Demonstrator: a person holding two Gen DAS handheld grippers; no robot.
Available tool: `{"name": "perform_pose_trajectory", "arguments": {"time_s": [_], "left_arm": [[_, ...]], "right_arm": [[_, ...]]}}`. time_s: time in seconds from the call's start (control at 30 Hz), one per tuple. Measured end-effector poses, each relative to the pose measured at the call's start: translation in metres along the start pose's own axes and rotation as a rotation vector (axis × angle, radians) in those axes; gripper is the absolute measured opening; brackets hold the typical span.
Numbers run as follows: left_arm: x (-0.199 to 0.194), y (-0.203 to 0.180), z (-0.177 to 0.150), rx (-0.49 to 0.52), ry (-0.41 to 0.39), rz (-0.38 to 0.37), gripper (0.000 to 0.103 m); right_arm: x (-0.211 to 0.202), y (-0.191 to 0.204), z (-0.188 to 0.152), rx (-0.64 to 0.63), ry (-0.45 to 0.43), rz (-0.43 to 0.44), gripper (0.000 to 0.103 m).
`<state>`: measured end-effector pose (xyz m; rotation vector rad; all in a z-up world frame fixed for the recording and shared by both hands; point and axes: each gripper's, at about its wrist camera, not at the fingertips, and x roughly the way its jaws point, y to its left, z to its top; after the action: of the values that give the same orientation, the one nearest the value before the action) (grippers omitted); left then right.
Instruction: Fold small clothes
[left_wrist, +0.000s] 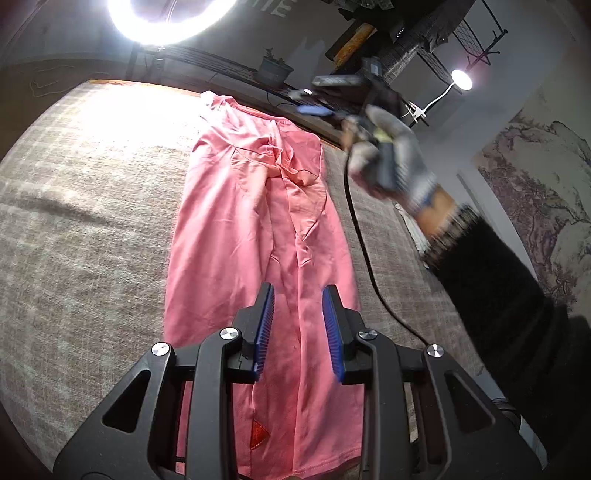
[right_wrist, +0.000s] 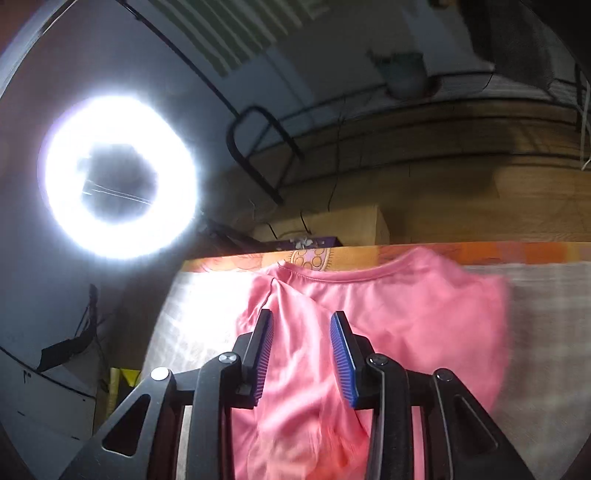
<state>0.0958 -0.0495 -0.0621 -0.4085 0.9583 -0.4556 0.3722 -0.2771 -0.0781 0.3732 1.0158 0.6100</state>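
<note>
A pink shirt (left_wrist: 258, 229) lies lengthwise on a grey checked cloth, folded into a long narrow strip with its sleeves turned in. My left gripper (left_wrist: 298, 295) is open and empty, hovering over the shirt's near end. My right gripper (left_wrist: 314, 105) shows blurred at the upper right of the left wrist view, above the shirt's far right edge, held by a gloved hand. In the right wrist view the right gripper (right_wrist: 302, 319) is open and empty above the collar end of the shirt (right_wrist: 399, 314).
The grey checked cloth (left_wrist: 92, 221) covers the table. A bright ring light (right_wrist: 118, 177) stands beyond the far edge. A black cable (left_wrist: 364, 251) runs along the shirt's right side. A small desk lamp (left_wrist: 461, 79) and a potted plant (left_wrist: 275, 68) stand at the back.
</note>
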Motion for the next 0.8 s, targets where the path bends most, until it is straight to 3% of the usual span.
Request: {"name": "perform_pose_trajectory", "arguments": {"time_s": [0.13, 0.2, 0.33, 0.37, 0.4, 0.47, 0.57, 0.6, 0.67, 0.7, 0.73, 0.8], "left_arm": [[-0.004, -0.01, -0.003, 0.029, -0.009, -0.01, 0.026], [-0.005, -0.014, -0.005, 0.044, -0.009, -0.013, 0.026], [-0.006, -0.018, -0.007, 0.055, -0.011, -0.012, 0.026], [-0.006, -0.019, -0.007, 0.057, -0.015, -0.006, 0.026], [-0.006, -0.018, -0.007, 0.059, -0.018, 0.0, 0.026], [-0.006, -0.017, -0.006, 0.055, -0.019, 0.005, 0.026], [-0.003, -0.014, -0.005, 0.039, -0.009, 0.007, 0.026], [-0.002, -0.012, -0.005, 0.034, -0.007, 0.01, 0.026], [-0.002, -0.008, -0.004, 0.019, -0.006, 0.023, 0.026], [-0.003, -0.005, -0.004, 0.013, -0.01, 0.028, 0.026], [-0.004, -0.002, -0.003, 0.01, -0.017, 0.039, 0.026], [-0.009, 0.003, -0.004, 0.01, -0.032, 0.063, 0.026]], "right_arm": [[-0.021, 0.016, -0.041, -0.111, 0.068, -0.07, 0.04], [-0.011, 0.026, -0.068, -0.175, 0.125, -0.125, 0.046], [0.01, 0.035, -0.1, -0.288, 0.186, -0.245, 0.046], [0.014, 0.037, -0.104, -0.305, 0.192, -0.27, 0.036], [0.019, 0.039, -0.107, -0.317, 0.195, -0.301, 0.018], [0.023, 0.038, -0.108, -0.306, 0.199, -0.315, 0.002], [0.012, 0.032, -0.102, -0.21, 0.168, -0.182, 0.0], [0.011, 0.034, -0.101, -0.207, 0.168, -0.136, 0.001], [0.014, 0.046, -0.105, -0.267, 0.186, -0.153, 0.006], [0.015, 0.05, -0.107, -0.294, 0.203, -0.18, 0.025], [0.012, 0.053, -0.109, -0.296, 0.201, -0.195, 0.035], [-0.003, 0.055, -0.11, -0.267, 0.159, -0.181, 0.038]]}}
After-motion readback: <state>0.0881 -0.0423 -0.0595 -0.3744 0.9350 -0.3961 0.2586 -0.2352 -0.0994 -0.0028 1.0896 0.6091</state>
